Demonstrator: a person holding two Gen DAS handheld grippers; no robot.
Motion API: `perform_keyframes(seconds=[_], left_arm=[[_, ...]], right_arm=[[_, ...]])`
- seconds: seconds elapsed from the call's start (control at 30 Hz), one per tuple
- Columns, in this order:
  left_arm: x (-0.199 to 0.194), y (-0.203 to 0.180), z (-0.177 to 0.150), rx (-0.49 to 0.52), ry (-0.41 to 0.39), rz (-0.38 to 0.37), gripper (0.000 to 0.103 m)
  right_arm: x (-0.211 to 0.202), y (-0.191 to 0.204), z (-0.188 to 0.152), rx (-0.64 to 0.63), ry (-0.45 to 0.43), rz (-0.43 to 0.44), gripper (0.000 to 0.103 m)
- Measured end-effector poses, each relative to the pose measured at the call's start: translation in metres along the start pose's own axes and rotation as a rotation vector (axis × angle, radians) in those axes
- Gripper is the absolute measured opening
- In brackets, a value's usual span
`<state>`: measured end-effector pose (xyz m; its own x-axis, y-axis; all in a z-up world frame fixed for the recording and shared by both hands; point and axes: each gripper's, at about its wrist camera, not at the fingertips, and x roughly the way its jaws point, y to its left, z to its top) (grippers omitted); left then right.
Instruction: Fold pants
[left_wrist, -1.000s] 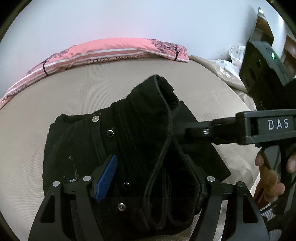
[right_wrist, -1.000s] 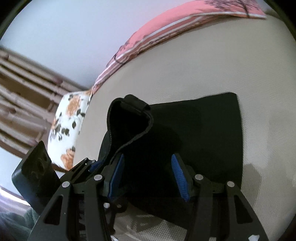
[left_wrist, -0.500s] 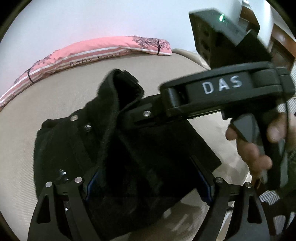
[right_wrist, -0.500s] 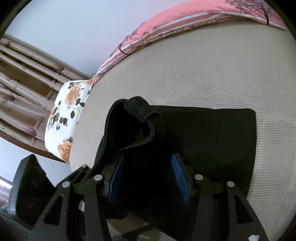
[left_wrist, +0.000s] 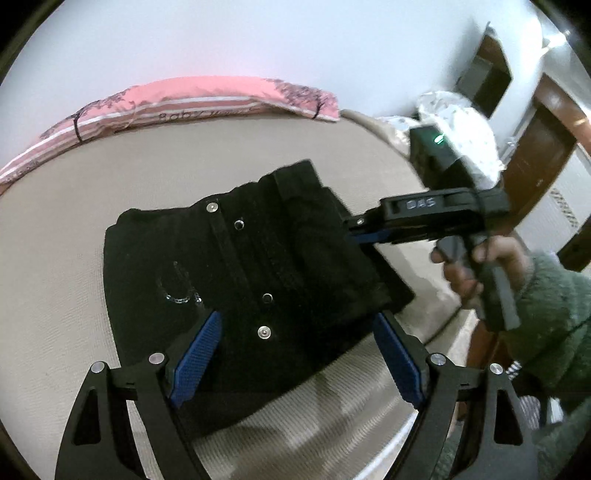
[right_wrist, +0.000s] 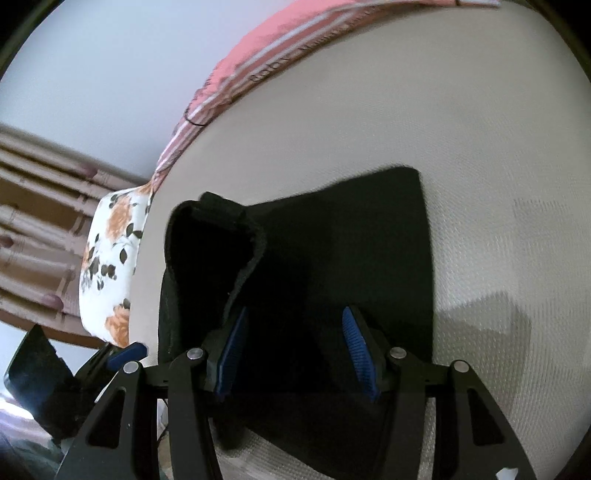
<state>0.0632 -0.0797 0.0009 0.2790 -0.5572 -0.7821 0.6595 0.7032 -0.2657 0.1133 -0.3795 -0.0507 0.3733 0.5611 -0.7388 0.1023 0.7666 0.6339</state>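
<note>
The black pants (left_wrist: 251, 266) lie folded into a flat square on the beige mattress (left_wrist: 55, 240), with snaps and a small chain showing on top. My left gripper (left_wrist: 295, 354) is open, its blue pads apart over the near edge of the pants. The right gripper (left_wrist: 356, 234), seen in the left wrist view, touches the right edge of the pants. In the right wrist view the pants (right_wrist: 351, 258) fill the middle, with one raised fold (right_wrist: 214, 240) at the left. My right gripper (right_wrist: 295, 350) is open, its pads apart above the fabric.
A pink striped pillow (left_wrist: 184, 103) lies along the far edge of the mattress. A floral pillow (right_wrist: 110, 258) sits at the left in the right wrist view. A white polka-dot bundle (left_wrist: 461, 129) and a wooden door (left_wrist: 546, 155) stand at the right.
The raised fold of the pants has come down and the pants lie flat. My left gripper has let go and drawn back. The right gripper has moved away to the right edge.
</note>
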Motion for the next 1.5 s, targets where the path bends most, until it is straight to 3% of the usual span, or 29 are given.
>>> perform_keyframes(seconds=[0.17,0.43,0.6,0.67,0.8,1.0,1.13,1.23,1.37,1.5], left_arm=[[-0.006,0.012,-0.003,0.021,-0.007,0.083,0.084],[-0.018,0.074,-0.004,-0.139,-0.029,0.268,0.084],[-0.016,0.109,-0.007,-0.231,-0.009,0.377,0.084],[-0.013,0.124,-0.012,-0.285,0.005,0.399,0.084],[-0.004,0.141,-0.019,-0.348,0.032,0.407,0.084],[0.005,0.149,-0.019,-0.355,0.054,0.439,0.084],[0.007,0.154,-0.018,-0.381,0.044,0.443,0.084],[0.005,0.156,-0.017,-0.397,0.032,0.454,0.084],[0.005,0.156,-0.017,-0.401,0.034,0.458,0.084],[0.006,0.151,-0.014,-0.39,0.029,0.456,0.084]], right_arm=[[-0.005,-0.013,-0.006,0.08,-0.01,0.086,0.052],[-0.022,-0.021,-0.015,0.103,-0.04,0.121,0.053],[-0.014,-0.016,-0.012,0.088,-0.03,0.188,0.063],[-0.01,-0.014,-0.01,0.084,-0.023,0.23,0.064],[-0.002,-0.007,-0.006,0.044,-0.015,0.222,0.07],[0.02,-0.001,0.002,-0.01,0.034,0.195,0.07],[0.029,0.01,0.011,-0.038,0.02,0.192,0.07],[0.037,0.018,0.019,-0.045,0.018,0.215,0.048],[0.04,0.02,0.024,0.01,0.016,0.234,0.028],[0.015,0.032,0.026,-0.007,-0.041,0.239,0.02]])
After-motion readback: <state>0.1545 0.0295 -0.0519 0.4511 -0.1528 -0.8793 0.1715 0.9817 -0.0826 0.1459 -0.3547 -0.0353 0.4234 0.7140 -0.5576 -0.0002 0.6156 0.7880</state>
